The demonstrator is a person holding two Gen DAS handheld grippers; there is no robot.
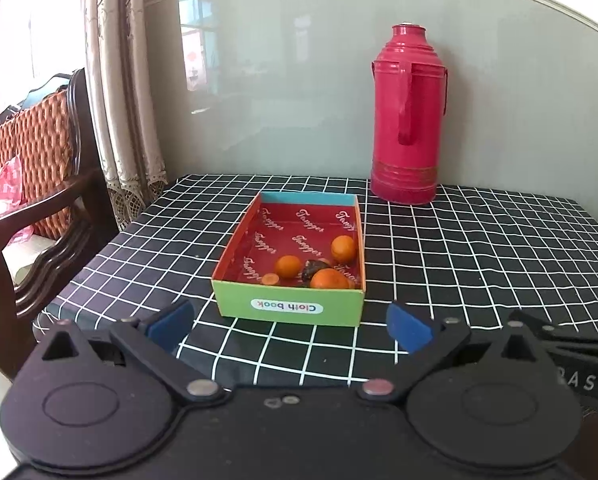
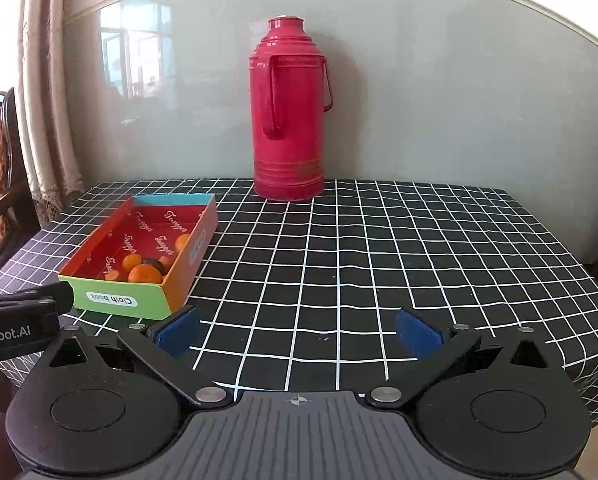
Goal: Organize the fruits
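Observation:
An open cardboard box point(image 1: 287, 307) with a green front and red inside stands on the checked tablecloth. In it lie three oranges point(image 1: 329, 279), a small orange slice point(image 1: 270, 279) and a dark item point(image 1: 314, 267). My left gripper point(image 1: 290, 325) is open and empty, just in front of the box. In the right wrist view the box point(image 2: 123, 300) is at the left and the oranges point(image 2: 144, 274) show inside. My right gripper point(image 2: 299, 330) is open and empty over bare cloth, to the right of the box.
A tall red thermos point(image 1: 409, 120) stands at the back of the table against the wall; it also shows in the right wrist view point(image 2: 289, 112). A wooden chair point(image 1: 39, 184) and curtains stand left of the table. The table edge point(image 1: 75, 280) runs along the left.

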